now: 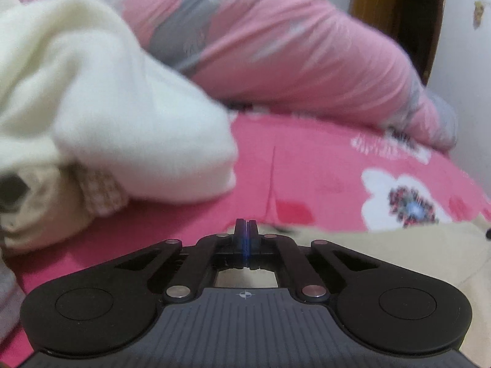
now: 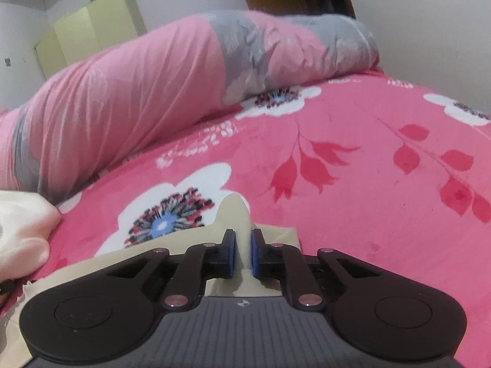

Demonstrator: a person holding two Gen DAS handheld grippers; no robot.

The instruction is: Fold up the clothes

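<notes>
A beige garment point(image 2: 276, 233) lies flat on the pink floral bedsheet point(image 2: 353, 214). My right gripper point(image 2: 244, 253) is shut on a raised fold of it, and the cloth stands up between the blue pads point(image 2: 230, 254). In the left wrist view the same beige garment point(image 1: 399, 254) spreads under and to the right of my left gripper point(image 1: 245, 233). Its jaws are pressed together, and I see no cloth between them. A pile of cream and white clothes point(image 1: 107, 107) sits to the left of that gripper, blurred.
A rolled pink and grey quilt point(image 2: 138, 92) lies along the far side of the bed. Behind it are a yellow cabinet point(image 2: 92, 30), white walls and a dark doorway point(image 1: 420, 21). A cream cloth edge point(image 2: 24, 230) shows at the left.
</notes>
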